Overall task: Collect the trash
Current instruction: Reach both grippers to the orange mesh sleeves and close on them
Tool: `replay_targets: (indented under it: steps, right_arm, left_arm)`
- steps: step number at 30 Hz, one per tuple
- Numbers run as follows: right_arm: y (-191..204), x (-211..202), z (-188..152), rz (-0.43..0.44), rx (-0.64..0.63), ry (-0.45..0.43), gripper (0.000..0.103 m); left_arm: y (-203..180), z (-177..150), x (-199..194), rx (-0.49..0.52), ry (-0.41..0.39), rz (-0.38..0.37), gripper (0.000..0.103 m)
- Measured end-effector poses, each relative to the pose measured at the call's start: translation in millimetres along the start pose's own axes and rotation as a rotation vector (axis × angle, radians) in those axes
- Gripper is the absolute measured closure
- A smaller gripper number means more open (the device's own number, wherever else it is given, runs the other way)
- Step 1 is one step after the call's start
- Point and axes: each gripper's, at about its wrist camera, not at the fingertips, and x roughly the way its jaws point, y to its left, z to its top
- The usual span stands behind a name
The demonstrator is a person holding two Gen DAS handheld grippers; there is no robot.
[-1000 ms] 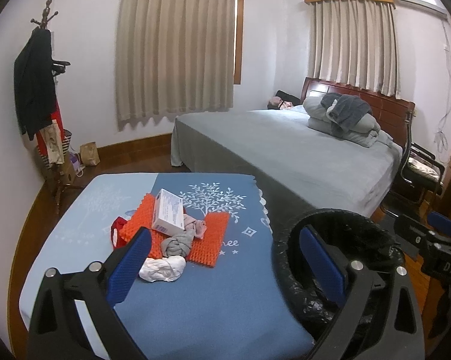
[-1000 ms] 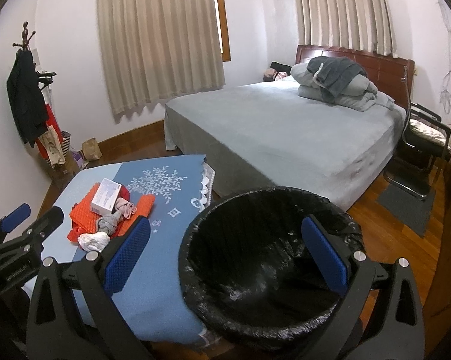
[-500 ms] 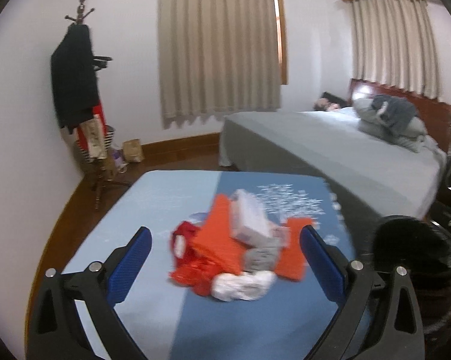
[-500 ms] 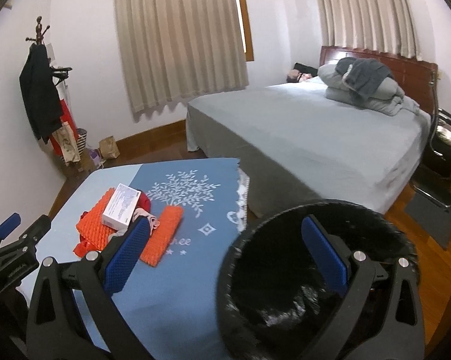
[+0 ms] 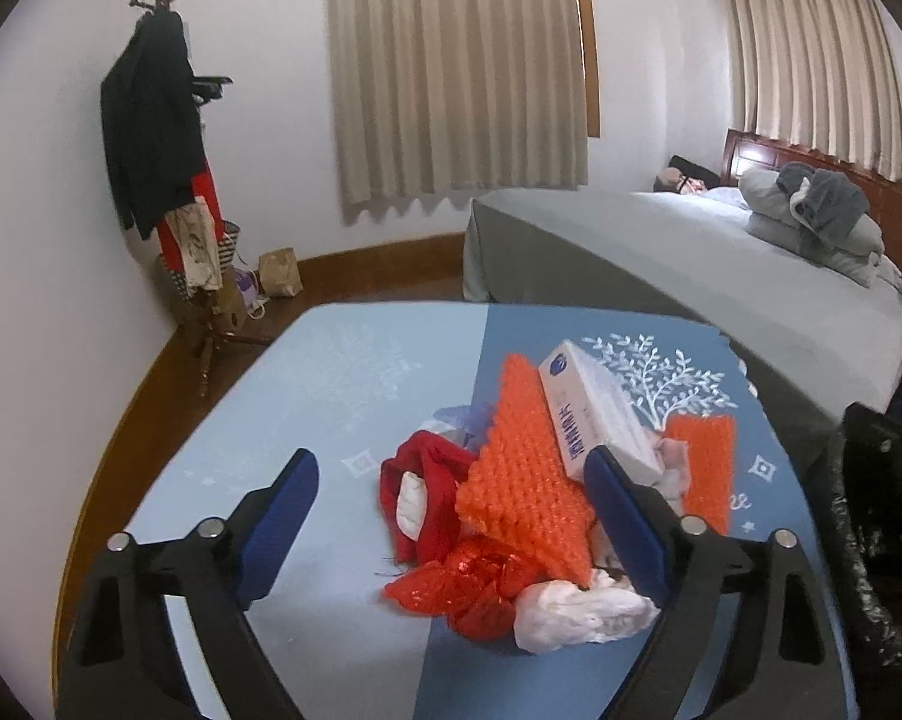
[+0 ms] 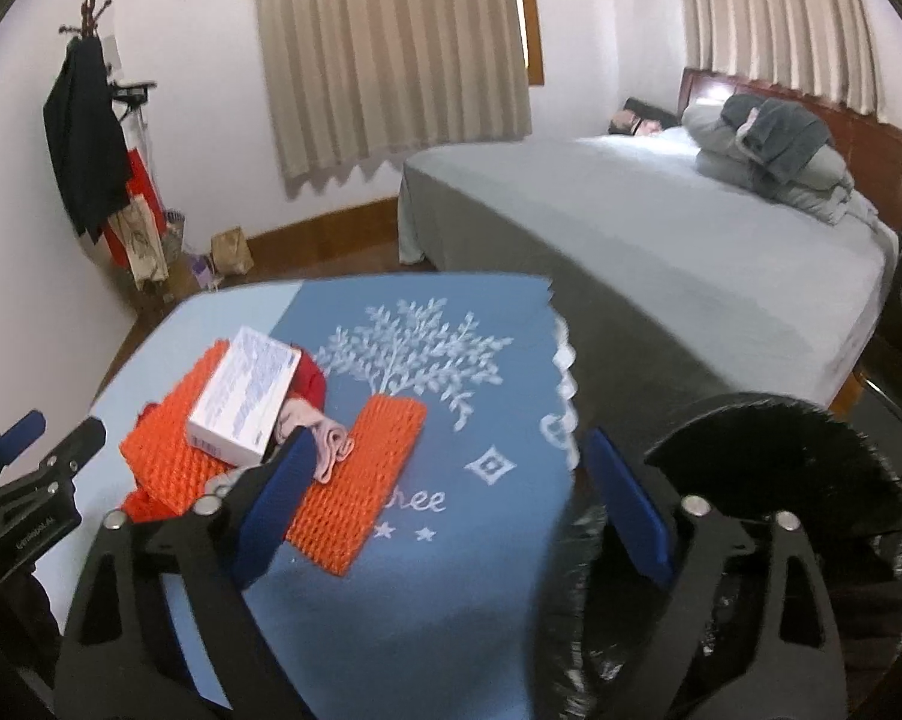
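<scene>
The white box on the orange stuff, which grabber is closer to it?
Left. The left gripper hovers open right at the white box; the right gripper hangs open beside it, nearer the bin.

White letters reading "ree" (image 6: 418,501) stand printed on the blue cloth (image 6: 451,570) that covers the bench, under a white tree picture, with a diamond and two small stars near them; in the left wrist view only the tail "ee" (image 5: 740,502) shows at the edge of the orange mesh sheet (image 5: 526,480). The white box (image 5: 595,414) lying on the trash pile carries dark blue print along its side and a blue round mark at one end, but the characters are too blurred to read. The left gripper (image 6: 31,480), seen from the right wrist camera, bears small white lettering on its black body, too small to make out.
</scene>
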Motion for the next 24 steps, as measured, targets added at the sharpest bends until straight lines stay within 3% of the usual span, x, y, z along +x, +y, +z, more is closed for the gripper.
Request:
replay_targets:
  steps: [16,22,23,24]
  right_arm:
    - [30,84,-29,0.033,-0.045,0.208,0.047]
    - [34,98,-34,0.086,-0.047,0.247,0.071]
    - [35,98,-35,0.119,-0.045,0.251,0.081]
    - [35,98,-35,0.137,-0.046,0.253,0.085]
  left_arm:
    - [-1,-16,37,-0.002,0.060,-0.095,0.042]
    - [-6,-18,46,0.013,0.081,-0.118,0.049]
    - [-6,-18,47,0.010,0.084,-0.128,0.050]
    - [-6,-18,48,0.004,0.087,-0.139,0.052]
